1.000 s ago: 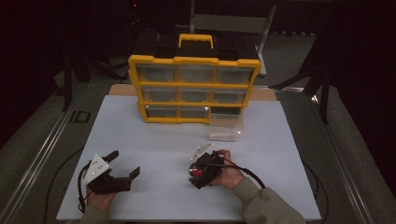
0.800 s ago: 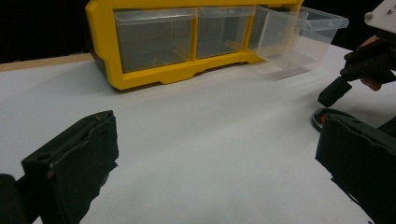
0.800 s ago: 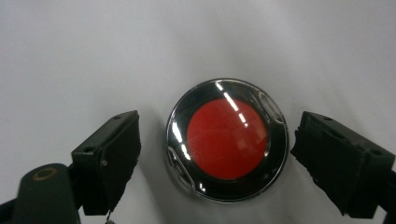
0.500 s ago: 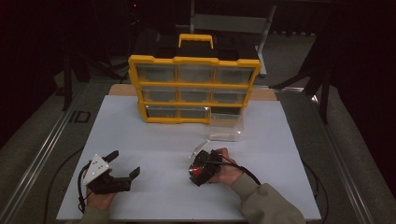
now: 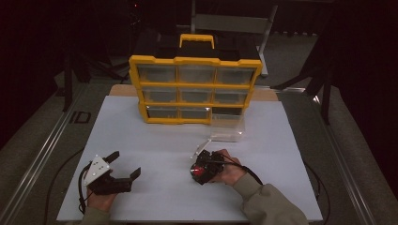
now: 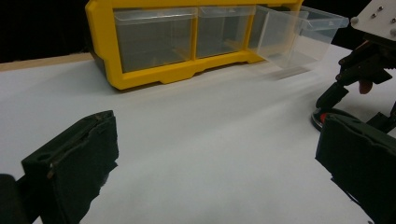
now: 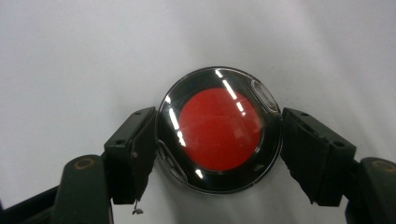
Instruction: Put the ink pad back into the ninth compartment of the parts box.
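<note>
Closing in on a round red disc (image 7: 219,135) in a clear case, the right gripper (image 7: 219,154) points down at the white table (image 5: 155,140), its 2 jaws having just been closing; both pads now sit against the disc's left and right edges. The disc lies flat on the near right part of the table, well short of the yellow drawer cabinet (image 5: 195,89) and the clear drawer (image 5: 227,127) standing just in front of it. The left gripper (image 5: 123,165) rests at the near left, jaws apart, holding nothing.
</note>
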